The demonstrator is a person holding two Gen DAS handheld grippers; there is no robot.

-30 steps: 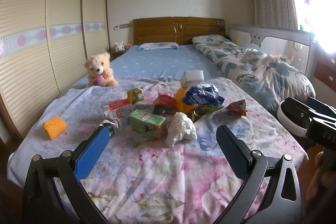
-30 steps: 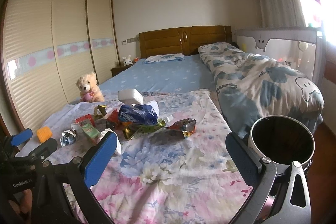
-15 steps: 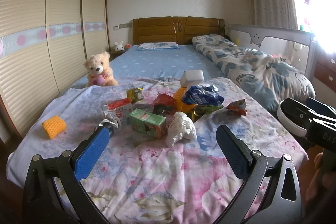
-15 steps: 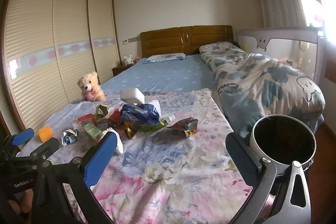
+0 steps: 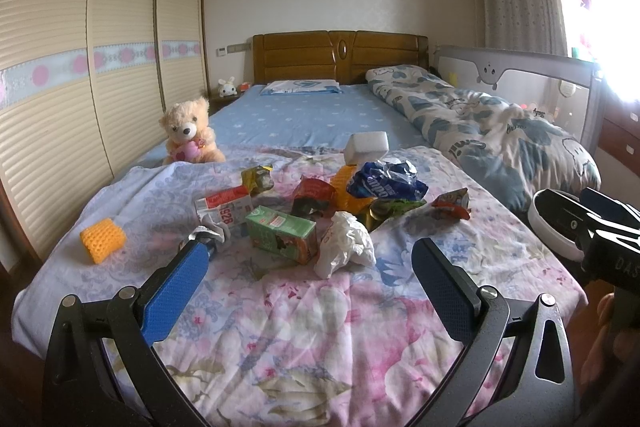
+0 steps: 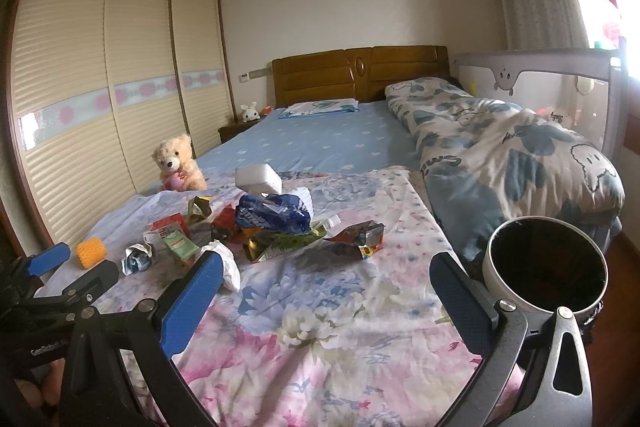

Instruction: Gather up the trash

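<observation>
Barely anything has moved: both grippers, left [image 5: 310, 267] and right [image 6: 324, 287], still hover with fingers spread wide and empty. Trash [image 5: 320, 211] lies heaped mid-bed, bin [image 6: 546, 271] beside the bed's right edge.

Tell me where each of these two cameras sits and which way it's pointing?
Left wrist: on the left gripper, looking up the bed at the trash; its open jaws, the right gripper and a hand show.
Right wrist: on the right gripper, facing the headboard, bin at right; its open jaws and the left gripper show.
Shared: white tissue, teddy bear.
</observation>
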